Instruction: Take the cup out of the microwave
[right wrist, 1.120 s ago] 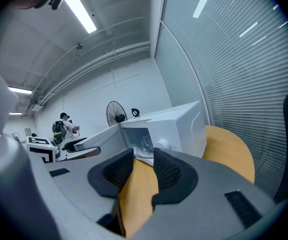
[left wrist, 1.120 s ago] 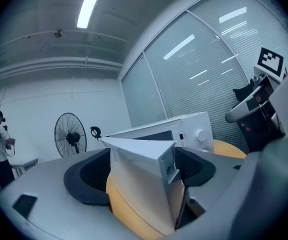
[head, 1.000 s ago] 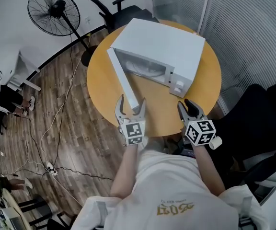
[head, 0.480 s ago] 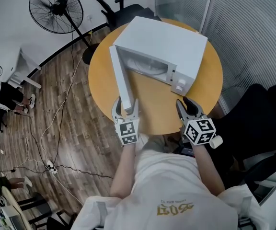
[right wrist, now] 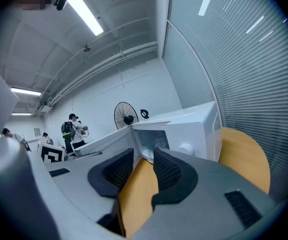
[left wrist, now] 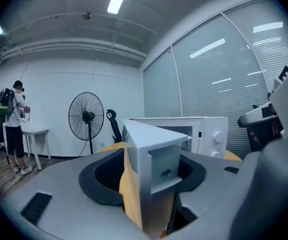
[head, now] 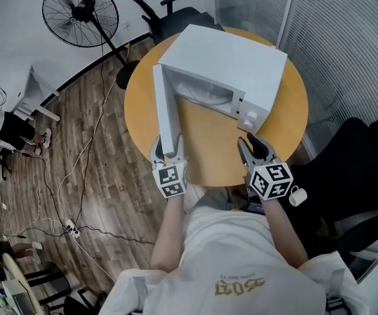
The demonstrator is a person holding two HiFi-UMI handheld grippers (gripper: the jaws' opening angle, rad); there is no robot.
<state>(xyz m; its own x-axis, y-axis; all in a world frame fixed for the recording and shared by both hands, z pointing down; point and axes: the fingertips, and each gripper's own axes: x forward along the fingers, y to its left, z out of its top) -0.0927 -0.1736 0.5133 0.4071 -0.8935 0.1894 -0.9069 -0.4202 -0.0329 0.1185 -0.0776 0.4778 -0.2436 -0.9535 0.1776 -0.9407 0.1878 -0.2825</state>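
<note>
A white microwave [head: 228, 58] stands on the round yellow table [head: 209, 143] with its door [head: 165, 104] swung out toward me. My left gripper [head: 168, 151] is at the door's free end. Its jaws have just been closing, and the pads now press both faces of the door edge [left wrist: 154, 144]. My right gripper [head: 250, 143] hovers over the table in front of the control panel, open, with only tabletop showing between its pads [right wrist: 144, 164]. The open cavity [right wrist: 151, 144] shows only pale shapes, so I cannot make out a cup in it.
A standing fan [head: 79, 12] and an office chair [head: 169, 8] are beyond the table. A black chair [head: 353, 163] is at the right, with a small white cup-like thing [head: 297, 195] by my right gripper's cube. Cables and a power strip [head: 67, 228] lie on the wooden floor.
The left gripper's jaws narrowed onto the door's end and moved left with it, and the door now stands wider open. The right gripper has barely shifted.
</note>
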